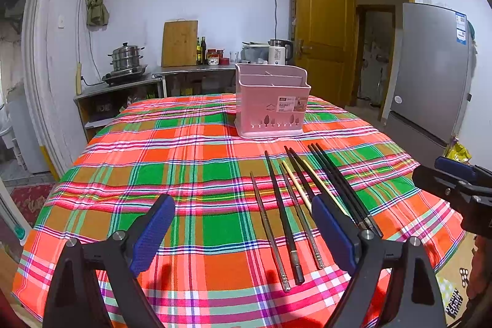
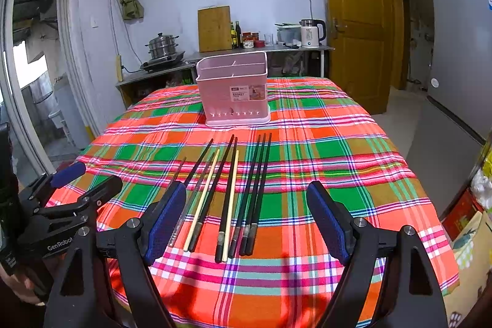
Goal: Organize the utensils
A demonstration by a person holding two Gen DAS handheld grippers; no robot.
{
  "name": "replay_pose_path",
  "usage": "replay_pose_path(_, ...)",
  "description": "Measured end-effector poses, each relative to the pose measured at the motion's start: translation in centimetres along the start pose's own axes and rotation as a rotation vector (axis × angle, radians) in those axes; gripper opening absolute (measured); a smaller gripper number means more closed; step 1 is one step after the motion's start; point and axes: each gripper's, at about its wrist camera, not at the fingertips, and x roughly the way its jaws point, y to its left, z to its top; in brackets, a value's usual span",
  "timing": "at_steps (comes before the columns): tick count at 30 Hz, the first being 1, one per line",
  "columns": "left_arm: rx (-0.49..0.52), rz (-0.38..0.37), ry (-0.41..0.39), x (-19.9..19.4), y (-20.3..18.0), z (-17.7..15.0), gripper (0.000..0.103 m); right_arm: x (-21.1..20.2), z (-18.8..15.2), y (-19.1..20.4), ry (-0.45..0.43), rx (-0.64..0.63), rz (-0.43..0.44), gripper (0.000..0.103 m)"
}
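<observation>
So, status as the two wrist views show it:

Progress: nothing sorted yet, by my read; the job looks to be at its start.
Chopsticks (image 2: 229,199): all loose on the tabletop (image 2: 323,143), lying roughly parallel, tips pointing toward the caddy. Mixed lot: several black, two pale wooden (image 2: 203,200), a couple of grey metal ones (image 1: 269,231) on the left edge of the row.
Pink caddy (image 2: 232,88): upright further back on the plaid cloth, well apart from the sticks. Divided compartments visible at the top; nothing seen sticking out of them, so it looks empty.
Left gripper (image 1: 243,231): jaws wide apart, holding nothing, low over the near-left end of the row; the metal and one black stick sit between its fingers in view.
Right gripper (image 2: 246,220): jaws wide apart, holding nothing, centred over the near ends of the row.
Left to do: pick up every stick and drop it into a caddy compartment, probably grouped by type.
Risk: thin sticks lying close together, easy to nip two at once.
</observation>
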Motion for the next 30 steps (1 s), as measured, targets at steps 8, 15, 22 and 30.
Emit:
replay_pose_path(8, -0.003, 0.004, -0.002, -0.1, 0.2, 0.0, 0.091, 0.1, 0.2, 0.7, 0.001, -0.009, 0.002, 0.081)
replay_pose_path(15, -0.006, -0.002, -0.002, -0.1, 0.2, 0.0, 0.091, 0.1, 0.2, 0.9, -0.002, -0.010, 0.004, 0.081)
replay_pose_path(22, -0.004, -0.002, -0.005, -0.2, 0.2, 0.0, 0.091, 0.2, 0.1, 1.0, -0.003, -0.011, 0.005, 0.081)
replay_pose_path(30, -0.006, -0.006, -0.008, -0.3, 0.2, 0.1, 0.091, 0.2, 0.1, 1.1, -0.006, -0.010, 0.005, 0.081)
